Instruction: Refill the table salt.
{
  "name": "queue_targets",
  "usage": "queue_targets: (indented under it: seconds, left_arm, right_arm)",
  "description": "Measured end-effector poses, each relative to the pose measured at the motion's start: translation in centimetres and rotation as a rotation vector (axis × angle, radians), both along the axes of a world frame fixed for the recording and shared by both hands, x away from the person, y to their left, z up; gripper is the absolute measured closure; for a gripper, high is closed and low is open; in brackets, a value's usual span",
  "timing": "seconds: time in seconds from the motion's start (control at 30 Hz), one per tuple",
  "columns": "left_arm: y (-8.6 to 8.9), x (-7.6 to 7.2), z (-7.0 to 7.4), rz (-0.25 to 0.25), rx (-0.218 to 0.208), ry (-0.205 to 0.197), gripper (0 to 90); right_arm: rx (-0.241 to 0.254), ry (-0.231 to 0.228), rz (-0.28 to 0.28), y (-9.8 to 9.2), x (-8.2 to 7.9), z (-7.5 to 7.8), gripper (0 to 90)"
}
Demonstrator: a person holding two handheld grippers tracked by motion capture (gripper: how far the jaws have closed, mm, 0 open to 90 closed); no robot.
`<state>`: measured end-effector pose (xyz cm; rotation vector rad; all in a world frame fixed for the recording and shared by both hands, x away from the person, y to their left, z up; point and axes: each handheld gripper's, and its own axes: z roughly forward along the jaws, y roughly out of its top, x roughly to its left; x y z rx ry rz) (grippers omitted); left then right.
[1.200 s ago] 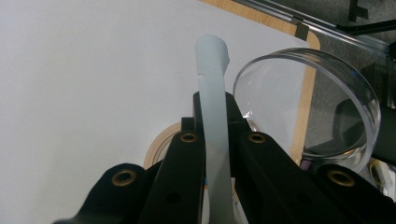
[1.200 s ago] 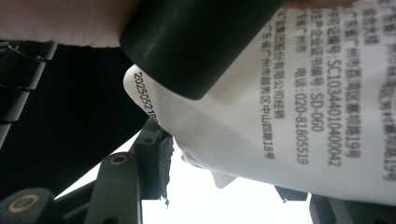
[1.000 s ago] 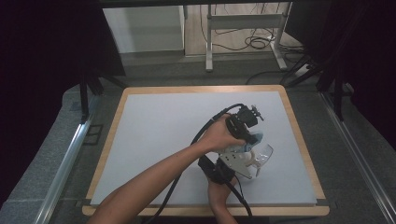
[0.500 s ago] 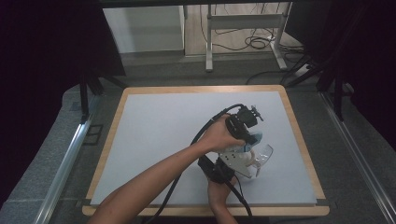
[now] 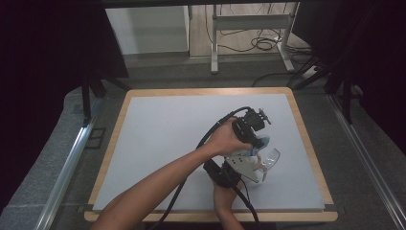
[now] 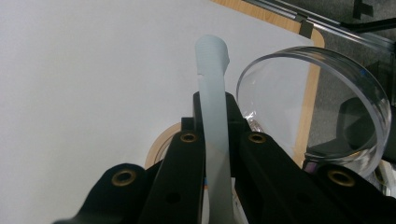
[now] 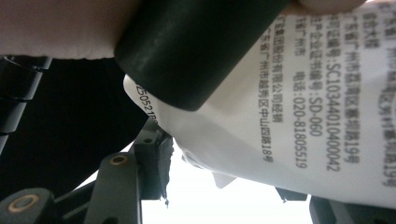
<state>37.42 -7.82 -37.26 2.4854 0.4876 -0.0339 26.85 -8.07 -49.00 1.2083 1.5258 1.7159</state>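
While the left claw (image 6: 215, 154) clamps a pale blue flat plastic strip (image 6: 212, 88) just beside the clear round plastic container (image 6: 322, 102), both sit near the worktop's (image 5: 167, 124) right edge. Beside that container, the right claw (image 7: 233, 186) grips a white printed packet (image 7: 299, 126).

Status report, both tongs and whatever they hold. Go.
Left tongs shut on pale blue strip. Right tongs clamped on white printed packet, beside clear plastic cup. Nothing in the way on white mat.
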Motion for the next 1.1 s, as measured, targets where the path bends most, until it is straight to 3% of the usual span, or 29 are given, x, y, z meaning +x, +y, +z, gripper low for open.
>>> queue_targets:
  seconds: [1.1]
  left_arm:
    - [0.10, 0.01, 0.40, 0.000, -0.004, -0.001, 90.0]
  right_arm:
    - [-0.002, -0.007, -0.002, 0.07, 0.08, 0.43, 47.2]
